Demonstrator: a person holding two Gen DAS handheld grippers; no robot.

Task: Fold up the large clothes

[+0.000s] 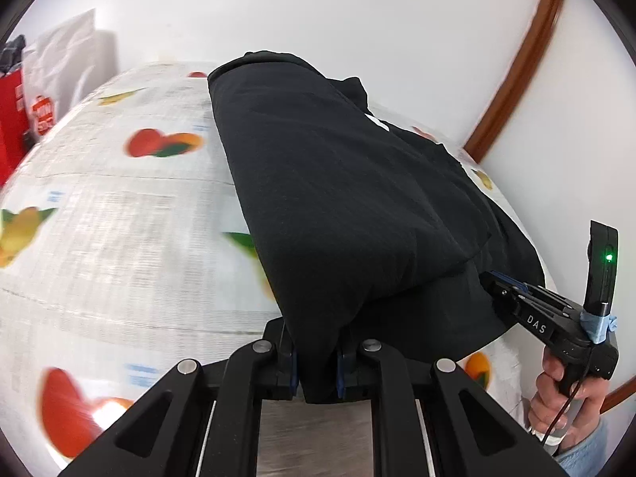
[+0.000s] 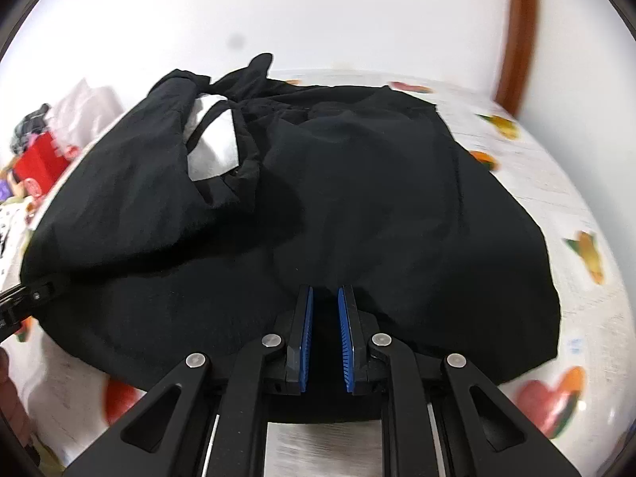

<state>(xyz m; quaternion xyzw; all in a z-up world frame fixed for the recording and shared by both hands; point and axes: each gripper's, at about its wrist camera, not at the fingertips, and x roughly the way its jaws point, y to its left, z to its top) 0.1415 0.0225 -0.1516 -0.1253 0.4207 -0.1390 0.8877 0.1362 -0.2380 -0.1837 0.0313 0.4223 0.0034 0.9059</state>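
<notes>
A large black garment lies on a table with a white fruit-print cloth. My left gripper is shut on a bunched fold of the garment at its near edge and lifts it. In the left wrist view my right gripper reaches in from the right with its tips at the garment's lower right edge. In the right wrist view the garment spreads ahead, with a white patch showing at its far left. My right gripper has its blue pads a little apart at the black cloth; nothing shows between them.
A red box and white bags stand at the table's far left. A white wall with a brown wooden trim is behind and to the right. The left gripper's tip shows at the right wrist view's left edge.
</notes>
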